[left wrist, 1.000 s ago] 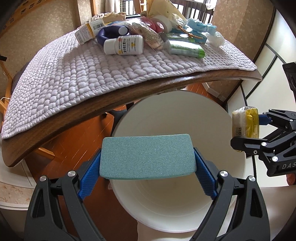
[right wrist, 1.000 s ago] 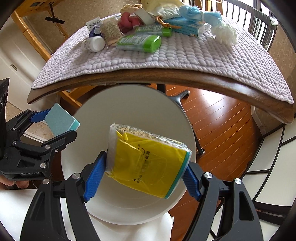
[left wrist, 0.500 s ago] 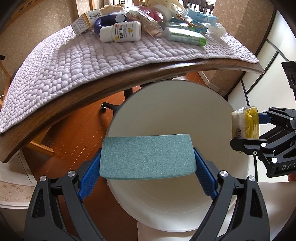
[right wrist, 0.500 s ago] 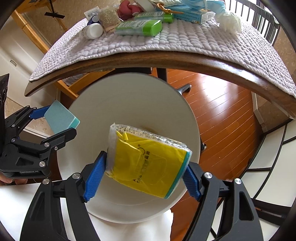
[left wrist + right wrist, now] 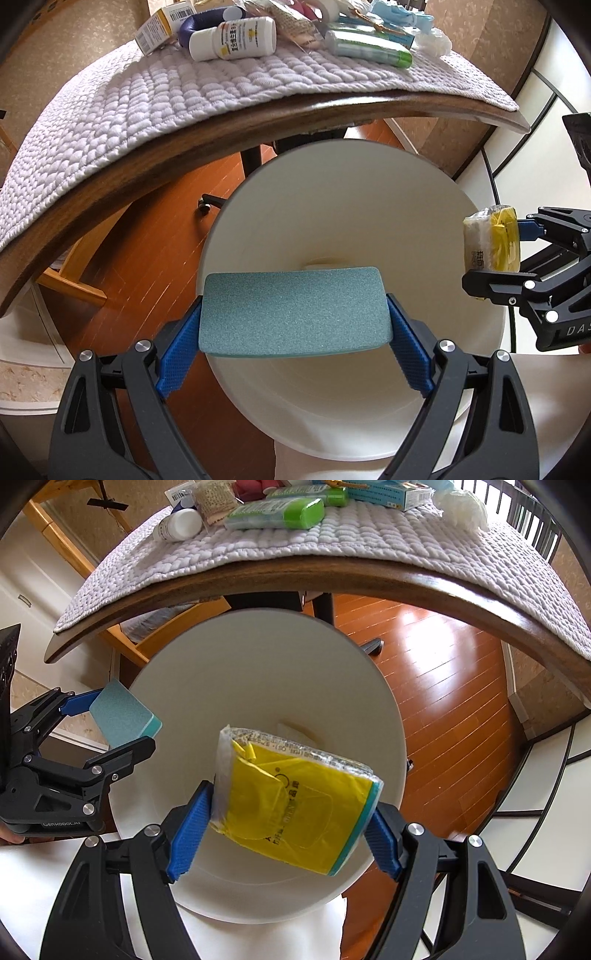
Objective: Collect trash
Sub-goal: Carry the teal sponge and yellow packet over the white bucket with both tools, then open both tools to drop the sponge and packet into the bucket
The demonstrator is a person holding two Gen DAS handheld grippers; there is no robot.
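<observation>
My left gripper is shut on a flat green sponge and holds it over the open white bin. My right gripper is shut on a yellow plastic packet and holds it over the same bin. Each gripper shows in the other's view: the right one with the packet at the bin's right rim, the left one with the sponge at its left rim. A small pale item lies on the bin's bottom.
The bin stands on the wooden floor below the edge of a wooden table covered by a quilted lilac mat. On the mat lie a white pill bottle, a green tube, boxes and wrappers.
Both grippers have moved down and toward the bin with their loads; the table edge has risen in both views and the bin's inside shows deeper.
</observation>
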